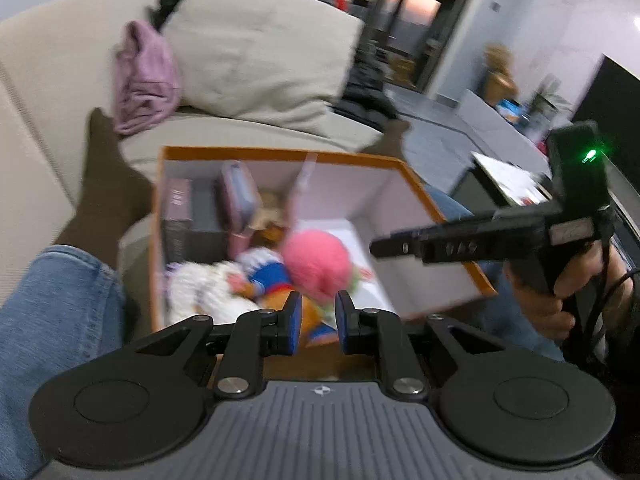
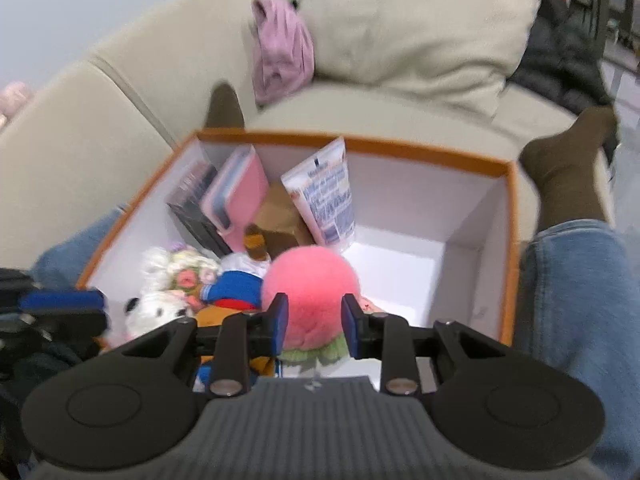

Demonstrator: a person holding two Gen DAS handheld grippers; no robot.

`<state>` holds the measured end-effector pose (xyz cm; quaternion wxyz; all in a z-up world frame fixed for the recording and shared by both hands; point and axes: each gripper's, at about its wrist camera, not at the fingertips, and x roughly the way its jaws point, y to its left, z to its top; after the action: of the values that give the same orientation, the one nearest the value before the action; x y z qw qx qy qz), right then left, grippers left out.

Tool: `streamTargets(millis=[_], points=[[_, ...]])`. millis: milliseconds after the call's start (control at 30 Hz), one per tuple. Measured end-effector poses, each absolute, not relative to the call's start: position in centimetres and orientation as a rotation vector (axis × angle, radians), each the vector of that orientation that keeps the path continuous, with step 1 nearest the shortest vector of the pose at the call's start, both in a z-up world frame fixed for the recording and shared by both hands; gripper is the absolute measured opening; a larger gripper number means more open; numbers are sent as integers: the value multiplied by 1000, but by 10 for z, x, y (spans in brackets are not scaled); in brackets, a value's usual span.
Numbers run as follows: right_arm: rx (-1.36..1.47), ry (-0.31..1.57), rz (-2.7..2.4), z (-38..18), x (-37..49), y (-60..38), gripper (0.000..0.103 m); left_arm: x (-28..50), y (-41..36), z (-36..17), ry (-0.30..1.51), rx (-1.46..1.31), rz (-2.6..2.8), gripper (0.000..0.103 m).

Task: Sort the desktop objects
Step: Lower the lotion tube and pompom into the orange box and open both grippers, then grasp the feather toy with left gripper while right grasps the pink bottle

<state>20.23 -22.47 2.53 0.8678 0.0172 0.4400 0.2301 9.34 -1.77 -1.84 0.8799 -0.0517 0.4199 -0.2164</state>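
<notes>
An orange-rimmed white box (image 2: 509, 216) (image 1: 448, 216) rests between the person's legs on a sofa. It holds a pink plush ball (image 2: 310, 292) (image 1: 318, 264), a blue-and-orange doll (image 2: 230, 294) (image 1: 266, 280), a white plush (image 2: 160, 304) (image 1: 204, 284), a pink case (image 2: 236, 196) (image 1: 236, 196), a dark box (image 2: 192, 192) (image 1: 178, 216) and a white tube (image 2: 324, 196). My right gripper (image 2: 314, 326) is open just above the pink ball, jaws either side, not touching. My left gripper (image 1: 318, 322) is open and empty over the box's near edge. The right gripper's body (image 1: 480, 240) shows in the left view.
The beige sofa (image 2: 100, 128) has a cushion (image 2: 420, 24) and a pink cloth (image 2: 282, 46) behind the box. Jeans-clad legs (image 2: 576, 312) (image 1: 52, 320) with brown socks (image 2: 568, 168) flank the box. The box's right half is bare white floor.
</notes>
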Motion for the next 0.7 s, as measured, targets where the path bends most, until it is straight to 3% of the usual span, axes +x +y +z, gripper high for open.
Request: streamTargets(millis=[300, 700], points=[[122, 814, 388, 48, 105, -276, 32, 54, -70, -43, 952, -26, -645, 26], [107, 1031, 265, -22, 66, -282, 32, 52, -105, -106, 1114, 25, -687, 31]])
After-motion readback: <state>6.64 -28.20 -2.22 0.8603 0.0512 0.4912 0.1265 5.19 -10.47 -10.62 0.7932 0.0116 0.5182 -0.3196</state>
